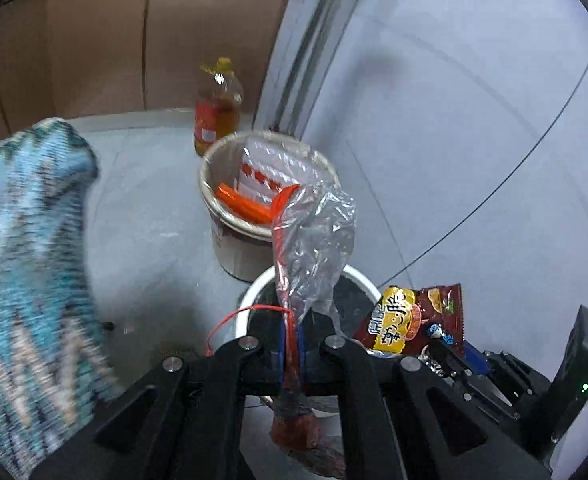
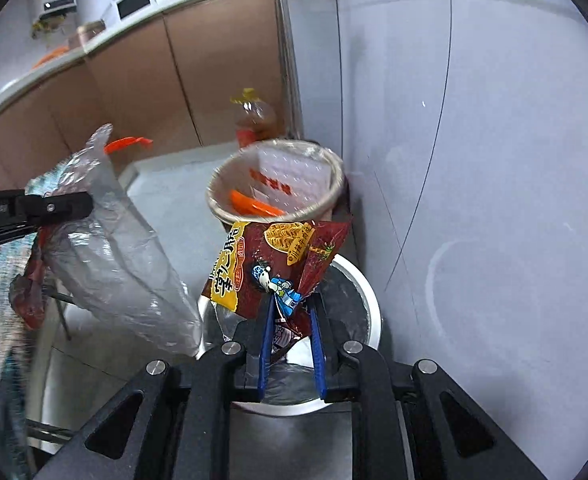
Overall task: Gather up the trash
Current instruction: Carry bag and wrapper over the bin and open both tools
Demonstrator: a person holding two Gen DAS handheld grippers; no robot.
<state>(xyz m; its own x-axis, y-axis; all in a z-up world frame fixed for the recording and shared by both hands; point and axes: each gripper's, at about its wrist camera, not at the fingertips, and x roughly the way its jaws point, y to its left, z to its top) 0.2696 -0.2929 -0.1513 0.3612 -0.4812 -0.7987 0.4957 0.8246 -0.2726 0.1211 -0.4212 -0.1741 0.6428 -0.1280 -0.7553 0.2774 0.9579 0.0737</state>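
**Supervisor:** Report the state of both jaws and the position of each load.

**Operator:** I read the left gripper (image 1: 291, 354) as clenched on the crumpled clear plastic bag with the red edge strip (image 1: 314, 240). The bag stands up and forward from the jaws, long axis along the pointing line. The right gripper (image 2: 290, 312) has its blue pads pinching the lower corner of the dark red and yellow noodle wrapper (image 2: 270, 264). The wrapper fans upward from that pinch.

**Supervisor:** Where is the receptacle relative to the jaws?

**Operator:** The white-rimmed round bin with a dark liner (image 2: 368, 304) sits on the floor directly below and just ahead of both grippers. In the right wrist view the wrapper hangs over its opening. In the left wrist view the bag rises in front of the same rim (image 1: 254, 292). Behind it, touching or just beside it, stands a beige bucket lined with clear film (image 1: 222, 216), already holding an orange packet.

**Supervisor:** Which hand is nearer?

**Operator:** I judge the right slightly better centred over the opening. The next move turns on releasing straight down, white bin below, not the bucket beyond.
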